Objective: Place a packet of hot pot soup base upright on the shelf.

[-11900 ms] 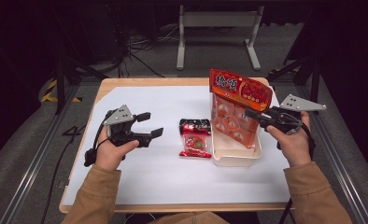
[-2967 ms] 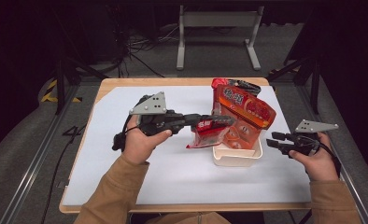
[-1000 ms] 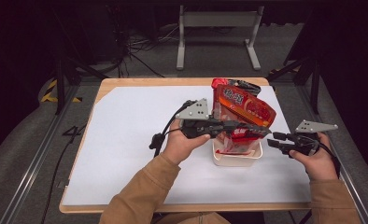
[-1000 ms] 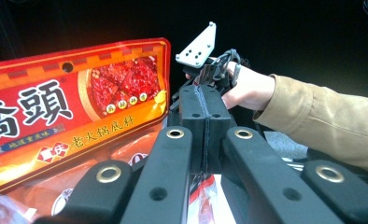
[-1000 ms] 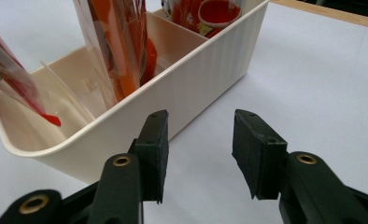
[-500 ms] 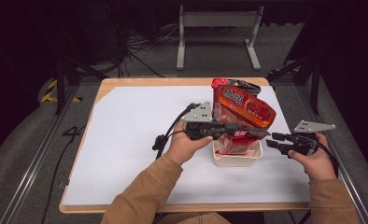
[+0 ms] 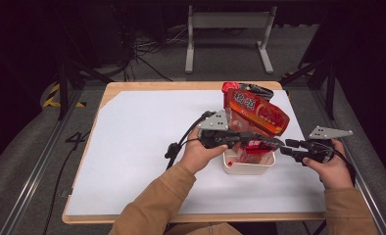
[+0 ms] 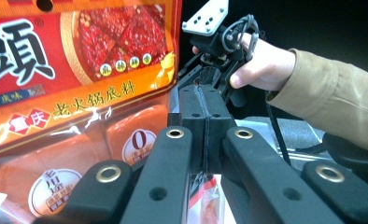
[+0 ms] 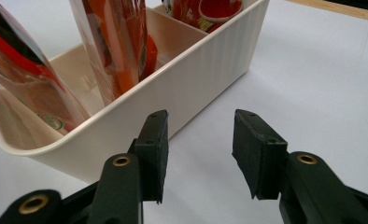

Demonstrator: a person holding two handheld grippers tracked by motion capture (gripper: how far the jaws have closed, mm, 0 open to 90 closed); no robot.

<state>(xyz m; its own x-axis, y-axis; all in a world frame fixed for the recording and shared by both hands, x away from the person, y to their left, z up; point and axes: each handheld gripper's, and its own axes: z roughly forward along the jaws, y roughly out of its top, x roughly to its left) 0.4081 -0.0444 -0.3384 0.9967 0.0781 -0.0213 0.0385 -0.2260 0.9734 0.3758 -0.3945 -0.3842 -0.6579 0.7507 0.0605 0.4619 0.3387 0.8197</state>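
Small packet between left tongs

Left gripper reaches right, jaws pressed together, seemingly pinching something; right gripper rests low, jaws parted.

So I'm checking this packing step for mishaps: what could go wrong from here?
The left gripper, shut on a small red packet, is over the white bin, where the tall orange bag leans. Pushing down could knock that bag over or out. The bin looks light and the right gripper stands open beside it, not holding it, so it may slide or tip. The thin packet could also slip or crumple between the jaws.
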